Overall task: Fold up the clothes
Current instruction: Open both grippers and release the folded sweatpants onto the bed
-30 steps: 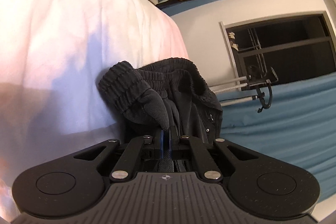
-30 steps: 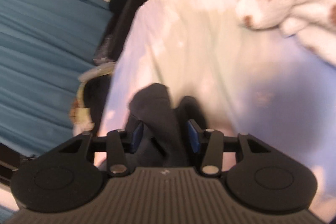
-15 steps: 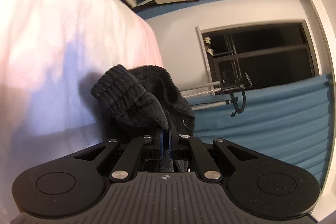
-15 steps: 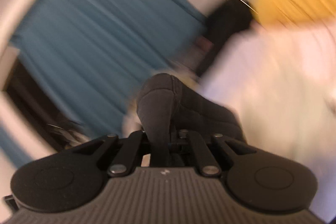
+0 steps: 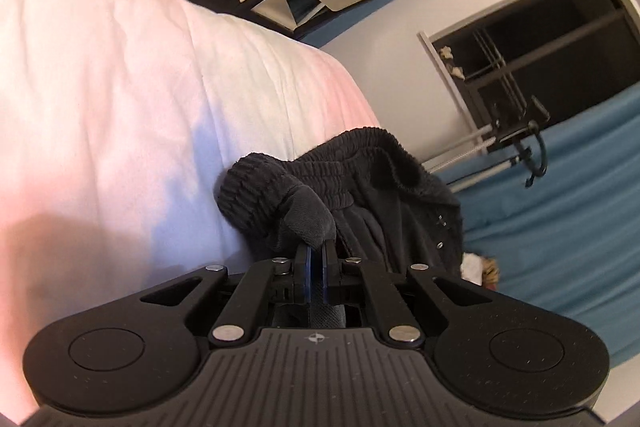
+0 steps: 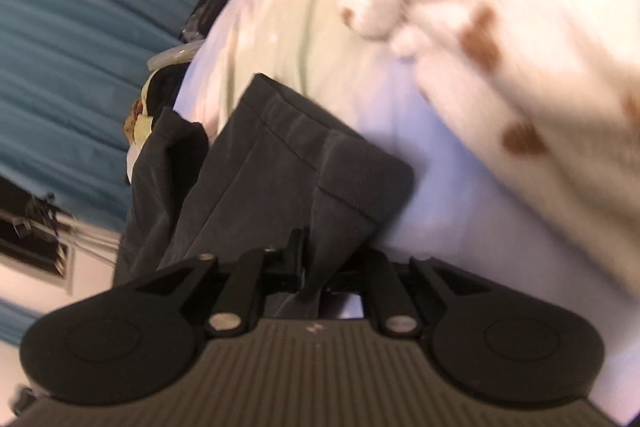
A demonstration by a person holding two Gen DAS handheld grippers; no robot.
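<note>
Left tongs (image 5: pixel 316 255) clenched on black garment (image 5: pixel 360 195) waistband; right tongs (image 6: pixel 316 267) clenched on its hem; garment over white bed (image 5: pixel 140 107) edge.

left gripper (image 5: pixel 316 251) clamped, right gripper (image 6: pixel 316 263) clamped

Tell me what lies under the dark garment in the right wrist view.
The dark garment lies on the white bedding, which shows around its far edges. Whatever sits directly beneath the cloth is covered. The right tongs pinch its near corner.
</note>
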